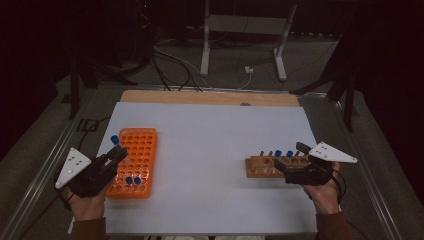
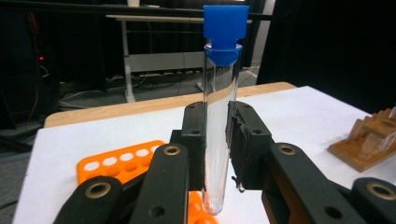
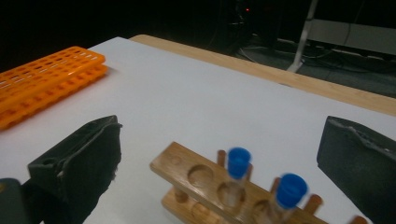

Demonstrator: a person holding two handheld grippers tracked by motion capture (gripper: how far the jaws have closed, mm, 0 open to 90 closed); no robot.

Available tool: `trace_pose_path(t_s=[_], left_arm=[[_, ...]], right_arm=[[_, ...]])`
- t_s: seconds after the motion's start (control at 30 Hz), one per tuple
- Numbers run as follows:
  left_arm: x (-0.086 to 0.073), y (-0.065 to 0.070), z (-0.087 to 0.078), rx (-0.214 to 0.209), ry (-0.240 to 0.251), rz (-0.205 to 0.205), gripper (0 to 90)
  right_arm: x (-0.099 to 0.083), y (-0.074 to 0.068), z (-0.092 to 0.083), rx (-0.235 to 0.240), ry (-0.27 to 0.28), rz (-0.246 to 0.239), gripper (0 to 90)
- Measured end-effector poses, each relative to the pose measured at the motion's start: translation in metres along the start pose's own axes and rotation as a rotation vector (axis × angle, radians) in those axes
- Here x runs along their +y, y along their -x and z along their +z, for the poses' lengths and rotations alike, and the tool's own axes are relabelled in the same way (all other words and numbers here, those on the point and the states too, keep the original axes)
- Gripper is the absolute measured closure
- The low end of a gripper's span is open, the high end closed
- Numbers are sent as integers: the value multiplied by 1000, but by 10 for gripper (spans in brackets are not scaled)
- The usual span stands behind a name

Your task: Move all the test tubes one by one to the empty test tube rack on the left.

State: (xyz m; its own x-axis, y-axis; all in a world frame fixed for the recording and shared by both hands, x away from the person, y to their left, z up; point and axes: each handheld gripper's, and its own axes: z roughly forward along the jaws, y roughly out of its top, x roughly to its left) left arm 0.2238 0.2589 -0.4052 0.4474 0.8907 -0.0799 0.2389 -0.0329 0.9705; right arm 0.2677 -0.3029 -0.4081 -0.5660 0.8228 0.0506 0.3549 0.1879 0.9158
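holding a blue-capped glass tube upright in the left gripper above the orange rack — light, slick, breakable; gripping mid-barrel. right gripper hanging wide open over the wooden rack.

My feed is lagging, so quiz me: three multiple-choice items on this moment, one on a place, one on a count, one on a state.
1. Where does the orange rack lie in the high view?
A. on the left of the white sheet
B. on the floor
C. on the wooden rack

2. How many blue-capped tubes stand in the wooden rack in the right gripper view?
A. none
B. two
C. five

3. How does the left gripper stand?
A. open and empty
B. shut on a glass tube
C. shut on the orange rack

Answers: 1 A, it sits by the left gripper on the sheet. 2 B, two blue caps rise from its holes. 3 B, both pads press the upright glass tube with its blue cap.
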Motion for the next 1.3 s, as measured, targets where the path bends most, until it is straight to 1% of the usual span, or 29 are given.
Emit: trace_pose_path(t_s=[0.13,0.27,0.4,0.53,0.6,0.7,0.8,0.87,0.93,1.07,1.2,1.3], left_arm=[[-12,-6,-5,11,-14,-13,781],[-27,-9,-8,22,-51,-14,780],[-39,-12,-11,8,-77,-28,779],[-47,-11,-13,3,-107,-24,779],[-51,-11,-13,-1,-115,-32,779],[-56,-11,-11,10,-140,-33,779],[-62,-11,-9,6,-163,-39,779],[-64,-11,-8,0,-169,-42,779],[-66,-10,-8,-2,-178,-33,778],[-69,-10,-13,-8,-186,-35,778],[-74,-9,-15,-6,-224,-19,779],[-76,-6,-15,-4,-264,4,780]], right_arm=[[-1,5,-6,-13,11,9,0],[-2,8,-9,-16,21,17,0],[-2,9,-11,-18,25,19,0],[-3,10,-12,-17,27,20,0],[-3,10,-12,-17,27,21,0],[-4,10,-12,-17,28,23,0],[-4,10,-11,-17,24,22,0],[-4,10,-11,-16,24,24,0],[-5,10,-11,-15,25,22,0],[-5,10,-10,-12,25,20,0],[-5,9,-9,-10,22,19,0],[-5,8,-9,-7,20,18,0]])
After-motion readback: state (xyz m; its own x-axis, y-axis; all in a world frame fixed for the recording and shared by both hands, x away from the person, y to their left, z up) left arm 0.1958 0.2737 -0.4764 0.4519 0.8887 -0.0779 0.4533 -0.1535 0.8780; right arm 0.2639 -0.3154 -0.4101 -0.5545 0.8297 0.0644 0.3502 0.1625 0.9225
